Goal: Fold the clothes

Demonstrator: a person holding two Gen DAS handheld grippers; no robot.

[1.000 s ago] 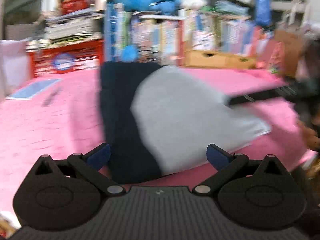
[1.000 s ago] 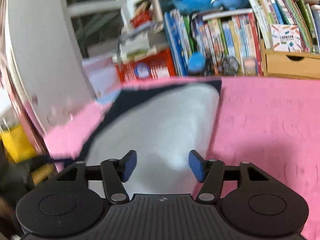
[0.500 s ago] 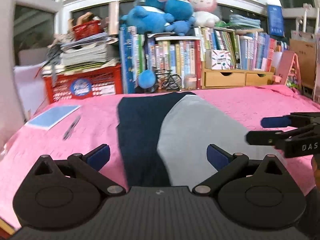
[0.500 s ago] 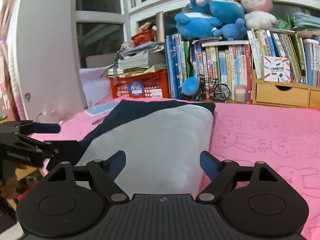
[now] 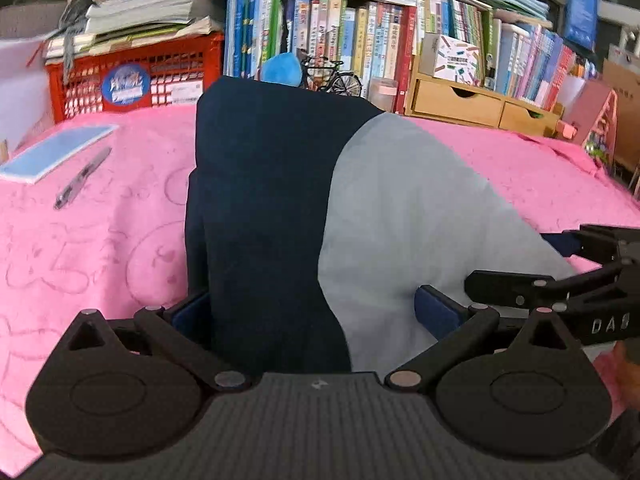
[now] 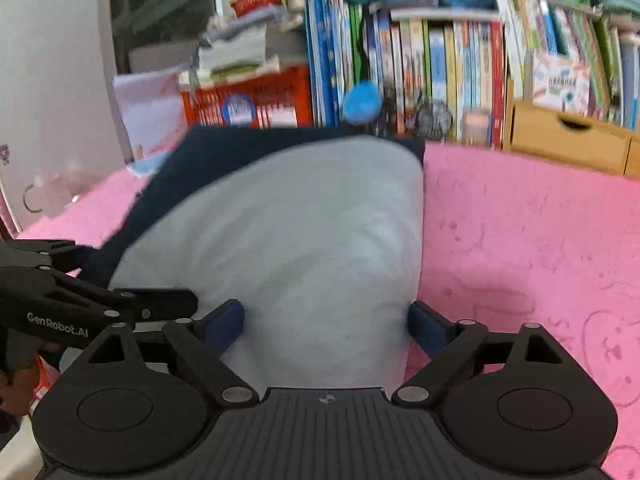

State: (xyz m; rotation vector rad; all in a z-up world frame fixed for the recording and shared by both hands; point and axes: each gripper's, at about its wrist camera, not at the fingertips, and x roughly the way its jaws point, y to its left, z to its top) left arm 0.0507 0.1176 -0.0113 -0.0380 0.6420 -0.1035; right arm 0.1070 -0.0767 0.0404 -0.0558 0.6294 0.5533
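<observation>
Pink cloth [image 5: 100, 248] covers the work surface; a navy and grey garment [image 5: 280, 200] lies folded lengthwise on it, in front of a row of books [image 5: 360, 40].

Left gripper [image 5: 312, 312]: jaws spread wide, straddling the garment's near edge at its navy side. Right gripper [image 6: 326, 322]: jaws spread wide, straddling the near edge at the grey side, just beside the left gripper. A blue notebook [image 5: 56, 152] and pen [image 5: 82, 178] lie on the cloth left of the garment.

**Colours on my feeds**

I see a garment [image 5: 320, 208] part navy, part pale grey, on a pink surface [image 5: 100, 240] printed with faint cartoon outlines. My black tools carry blue pads [image 6: 224, 324]. Behind: a red crate [image 5: 136, 76].
</observation>
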